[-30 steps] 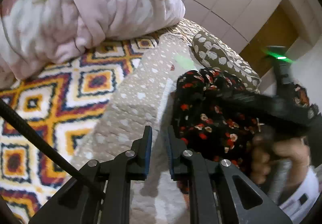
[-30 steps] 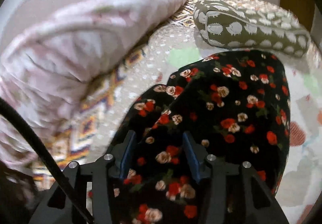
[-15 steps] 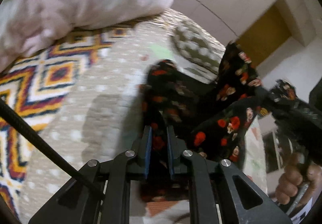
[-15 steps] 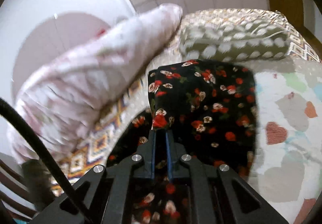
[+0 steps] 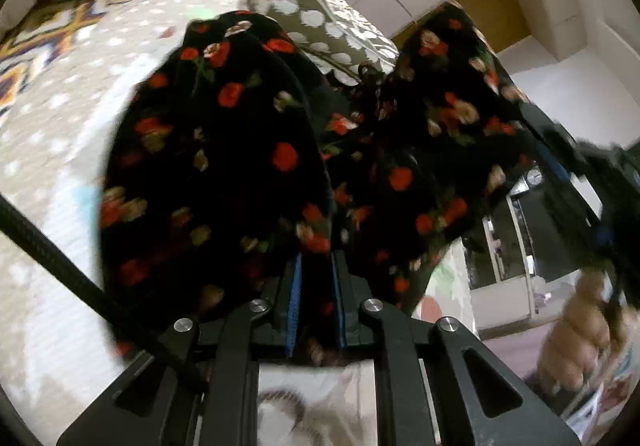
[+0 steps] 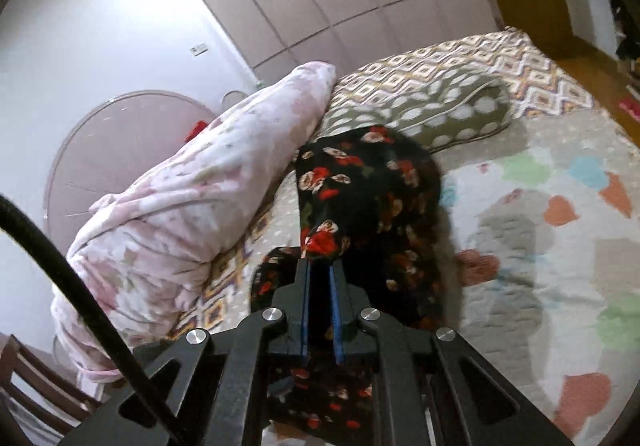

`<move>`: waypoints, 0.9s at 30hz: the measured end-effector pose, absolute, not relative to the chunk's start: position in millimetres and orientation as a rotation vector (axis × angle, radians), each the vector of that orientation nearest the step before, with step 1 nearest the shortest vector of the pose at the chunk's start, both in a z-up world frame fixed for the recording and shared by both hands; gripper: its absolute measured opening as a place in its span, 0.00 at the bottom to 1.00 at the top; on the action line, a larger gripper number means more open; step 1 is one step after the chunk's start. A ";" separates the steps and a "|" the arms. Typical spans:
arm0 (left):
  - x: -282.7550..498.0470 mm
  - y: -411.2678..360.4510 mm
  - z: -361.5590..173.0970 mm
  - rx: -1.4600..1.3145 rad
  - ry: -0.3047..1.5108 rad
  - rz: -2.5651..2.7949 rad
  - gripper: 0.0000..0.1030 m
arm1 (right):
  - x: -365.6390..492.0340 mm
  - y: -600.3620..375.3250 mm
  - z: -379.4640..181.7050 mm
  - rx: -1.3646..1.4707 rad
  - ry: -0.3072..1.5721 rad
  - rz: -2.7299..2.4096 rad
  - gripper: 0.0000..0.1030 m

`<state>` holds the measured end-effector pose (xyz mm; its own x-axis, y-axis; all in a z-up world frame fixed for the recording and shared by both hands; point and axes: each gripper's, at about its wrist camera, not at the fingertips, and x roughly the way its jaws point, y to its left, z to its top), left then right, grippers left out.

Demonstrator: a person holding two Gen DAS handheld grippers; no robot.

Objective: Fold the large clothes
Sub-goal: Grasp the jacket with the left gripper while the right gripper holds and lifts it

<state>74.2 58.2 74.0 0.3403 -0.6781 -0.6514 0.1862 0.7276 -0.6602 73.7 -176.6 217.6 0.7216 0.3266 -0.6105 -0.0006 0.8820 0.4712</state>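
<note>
Item: black floral garment (image 5: 224, 149), large, soft, red and cream flowers on black.

Location: between both your claws, lifted off the patchwork bedspread (image 6: 560, 246). From the left claw (image 5: 316, 266) it rose ahead and spread to the right toward your other hand (image 5: 576, 334). From the right claw (image 6: 319, 274) it hung ahead and below, its far end draped toward the spotted cushion (image 6: 452, 113).

Left claw: together, pads clamped on a fold of the garment.

Right claw: together, clamped on the cloth edge. A second before, its jaws stood apart around the fabric lying on the bed; they closed, and you raised the piece clear.

Change noted: a second earlier the left claw was shut beside the garment with nothing visibly between its pads; half a second before this moment cloth was in it. The garment went from a heap on the bed to a span held at two points.

Meaning for the task: you appeared to have finished the pick-up and were set to shake the piece flat before the first fold. Which edges you held is uncertain, since motion blur hid the hems.

Also present: pink quilt (image 6: 192, 213), left of the right claw.
</note>
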 end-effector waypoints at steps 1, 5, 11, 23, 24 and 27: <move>68.7 69.4 76.0 -0.529 1.080 -0.590 0.12 | 79.1 -166.2 217.0 0.467 0.755 0.208 0.09; 41.2 127.9 79.3 -0.509 1.039 -0.497 0.21 | 102.0 -116.6 210.3 0.447 0.789 0.274 0.08; 25.1 190.4 70.6 -0.533 1.011 -0.374 0.21 | 152.0 -44.5 158.3 0.475 0.938 0.328 0.09; 17.1 217.5 53.3 -0.563 1.023 -0.303 0.21 | 142.8 -11.5 140.0 0.238 0.972 0.374 0.23; 15.9 218.5 52.9 -0.572 1.022 -0.300 0.21 | 127.8 -13.4 155.4 0.178 0.941 0.388 0.23; 8.3 223.2 53.3 -0.583 1.020 -0.279 0.21 | 87.8 -6.1 172.4 -0.002 0.915 0.444 0.23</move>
<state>8.3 223.2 53.3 0.5059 -0.4789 -0.7175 -0.0469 0.8153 -0.5772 87.8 -6.1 172.4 0.5259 0.3707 -0.7655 -0.3728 0.9094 0.1843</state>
